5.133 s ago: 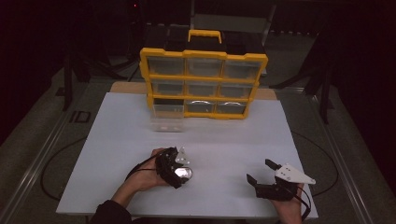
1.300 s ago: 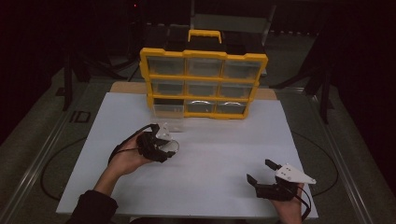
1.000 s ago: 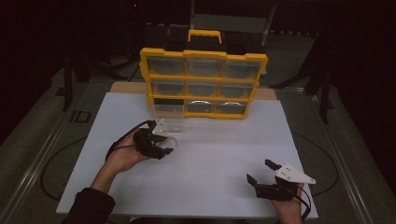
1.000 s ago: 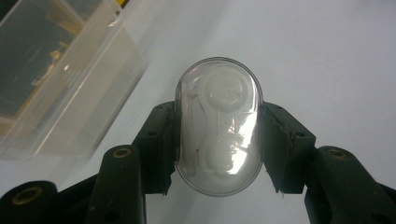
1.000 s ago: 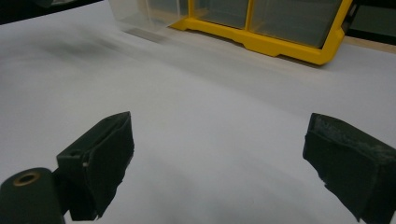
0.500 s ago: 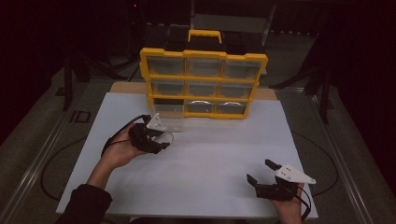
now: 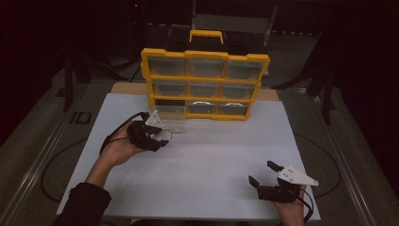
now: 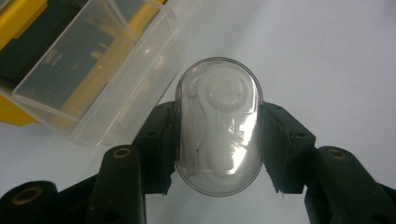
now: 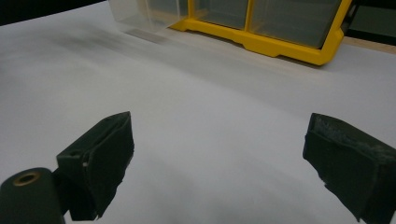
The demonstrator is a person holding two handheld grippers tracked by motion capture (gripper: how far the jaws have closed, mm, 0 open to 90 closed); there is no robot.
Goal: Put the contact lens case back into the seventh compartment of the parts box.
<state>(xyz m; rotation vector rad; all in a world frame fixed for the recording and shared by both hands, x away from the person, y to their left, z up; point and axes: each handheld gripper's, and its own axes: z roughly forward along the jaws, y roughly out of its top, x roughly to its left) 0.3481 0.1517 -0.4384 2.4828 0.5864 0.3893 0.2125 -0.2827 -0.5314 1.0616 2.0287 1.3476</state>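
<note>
My left gripper (image 8: 217, 154) is shut on a clear oval plastic case (image 8: 218, 135) with a white part inside. In the high view that left gripper (image 7: 160, 136) hovers just in front of a clear drawer (image 7: 170, 117) pulled out from the bottom left slot of the yellow drawer organizer (image 7: 205, 84). The same clear drawer (image 8: 93, 70) lies up and left of the case in the left gripper view. At the table's front right my right gripper (image 7: 266, 173) rests open, nothing between its jaws; its fingertips (image 9: 105, 158) stand wide apart over bare white surface.
The white tabletop (image 7: 211, 155) spreads between the two grippers. The organizer (image 9: 261, 28) stands at the back edge, its other drawers pushed in. A dark floor with black stand legs surrounds the table.
My left gripper has carried the clear case from the table's front middle up and left toward the pulled-out drawer. The right gripper has stayed still.
</note>
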